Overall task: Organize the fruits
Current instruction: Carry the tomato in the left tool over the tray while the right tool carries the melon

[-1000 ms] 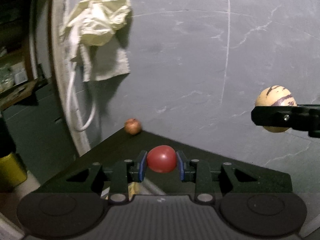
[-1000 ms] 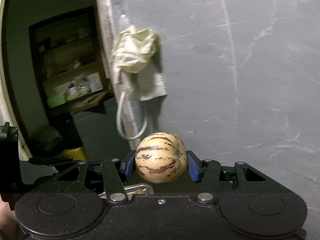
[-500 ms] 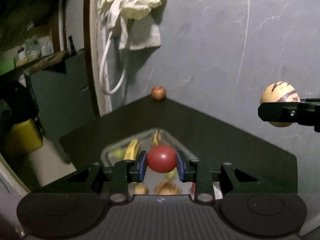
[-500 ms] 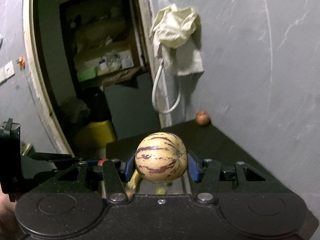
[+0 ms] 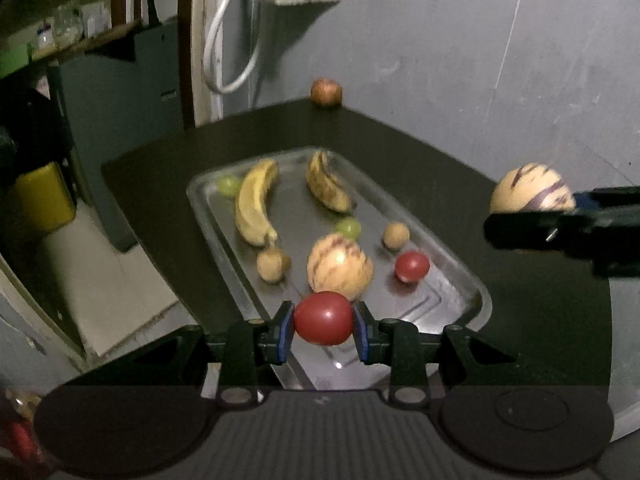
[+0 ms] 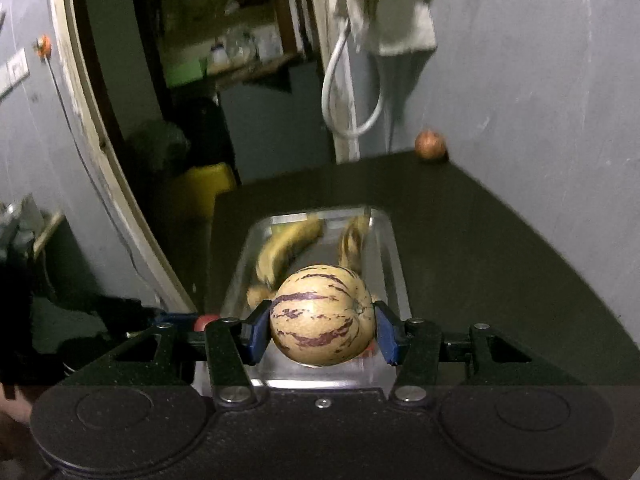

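Observation:
My left gripper is shut on a red tomato above the near end of a metal tray. My right gripper is shut on a cream, purple-striped melon and hangs over the same tray; that melon also shows at the right of the left wrist view. In the tray lie two bananas, two green grapes, two small brown fruits, a second striped melon and a second tomato.
The tray lies on a dark table set against a grey wall. A reddish apple sits at the table's far corner. A cloth and a white cable hang on the wall. A yellow container stands on the floor at left.
Both grippers have come down and tilted toward the table. The tray of fruit, hidden a second ago, now fills the middle of both views. Each grip has stayed the same.

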Tool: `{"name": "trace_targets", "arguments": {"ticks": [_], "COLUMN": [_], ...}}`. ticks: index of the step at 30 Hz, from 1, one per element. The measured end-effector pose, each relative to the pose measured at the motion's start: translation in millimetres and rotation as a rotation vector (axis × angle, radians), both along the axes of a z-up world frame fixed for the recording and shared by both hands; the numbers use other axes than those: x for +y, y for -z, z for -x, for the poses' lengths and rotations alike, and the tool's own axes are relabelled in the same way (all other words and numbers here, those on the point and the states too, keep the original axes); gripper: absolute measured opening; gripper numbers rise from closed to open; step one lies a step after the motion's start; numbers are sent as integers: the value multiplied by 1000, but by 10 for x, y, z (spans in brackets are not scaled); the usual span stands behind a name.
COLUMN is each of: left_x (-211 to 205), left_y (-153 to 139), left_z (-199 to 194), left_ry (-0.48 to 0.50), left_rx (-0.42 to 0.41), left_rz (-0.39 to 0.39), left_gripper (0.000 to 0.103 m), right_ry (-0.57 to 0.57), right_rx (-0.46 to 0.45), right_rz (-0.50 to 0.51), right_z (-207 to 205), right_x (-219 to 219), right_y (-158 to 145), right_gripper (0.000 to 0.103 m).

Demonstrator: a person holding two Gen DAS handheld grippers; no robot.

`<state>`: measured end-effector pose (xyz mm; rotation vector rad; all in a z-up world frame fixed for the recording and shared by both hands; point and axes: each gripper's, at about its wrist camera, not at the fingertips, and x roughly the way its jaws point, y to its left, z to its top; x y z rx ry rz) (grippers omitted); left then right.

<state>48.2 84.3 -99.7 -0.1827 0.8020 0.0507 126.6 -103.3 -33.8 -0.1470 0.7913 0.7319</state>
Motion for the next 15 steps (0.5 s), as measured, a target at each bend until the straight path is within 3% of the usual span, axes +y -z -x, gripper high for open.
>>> {"name": "trace_targets", "arguments": {"ticks": [15], "left_x": [-4], "left_y": [321], "left_z": [-208], "left_ry": [-21], "left_rx": [63], "left_rz": [31], "left_gripper": [33], "right_ry": [-59], "right_rx": [72], "right_rz": [134], "right_z": [-261], "right_x": [229], "right_y": [707], "right_gripper": [54]}}
